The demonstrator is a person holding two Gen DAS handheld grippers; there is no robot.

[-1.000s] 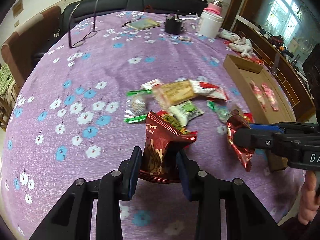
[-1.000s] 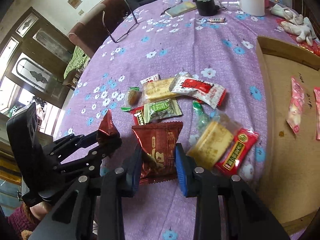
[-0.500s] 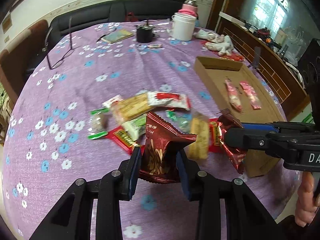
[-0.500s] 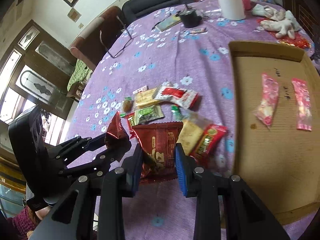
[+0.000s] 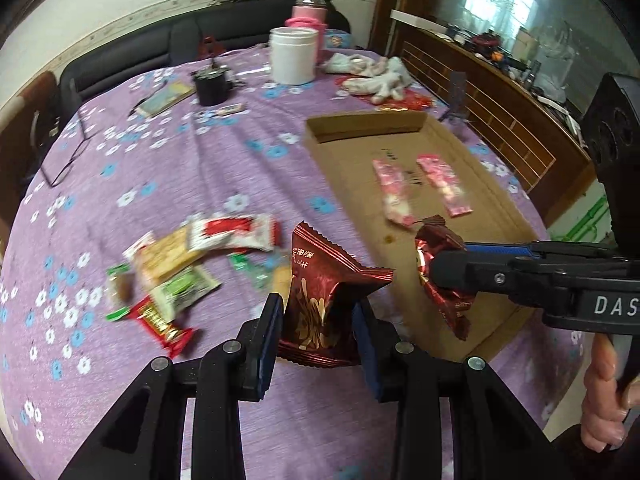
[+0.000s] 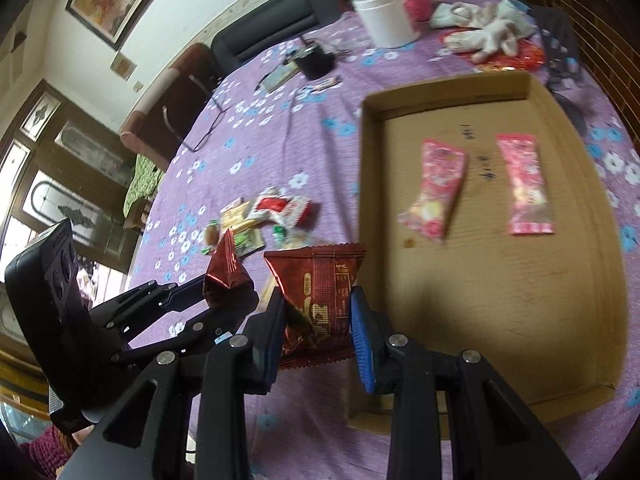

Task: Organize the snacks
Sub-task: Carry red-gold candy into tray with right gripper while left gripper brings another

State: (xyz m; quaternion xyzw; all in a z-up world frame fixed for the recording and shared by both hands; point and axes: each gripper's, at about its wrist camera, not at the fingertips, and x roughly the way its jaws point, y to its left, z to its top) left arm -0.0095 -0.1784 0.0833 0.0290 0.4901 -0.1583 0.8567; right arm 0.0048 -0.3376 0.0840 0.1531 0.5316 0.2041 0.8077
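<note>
My left gripper is shut on a dark red snack packet, held above the purple flowered tablecloth. My right gripper is shut on a second dark red snack packet, held at the near left edge of a flat cardboard tray. The right gripper also shows in the left wrist view with its packet over the tray's near corner. The tray holds two pink snack packets. A pile of loose snacks lies on the cloth to the left.
At the table's far side stand a white tub, a pink flask, a black cup, a booklet and crumpled white gloves. Glasses lie at the far left. A wooden cabinet runs along the right.
Both grippers, each still holding its dark red packet, have moved right from above the snack pile toward the cardboard tray. The right one now reaches the tray's near left edge.
</note>
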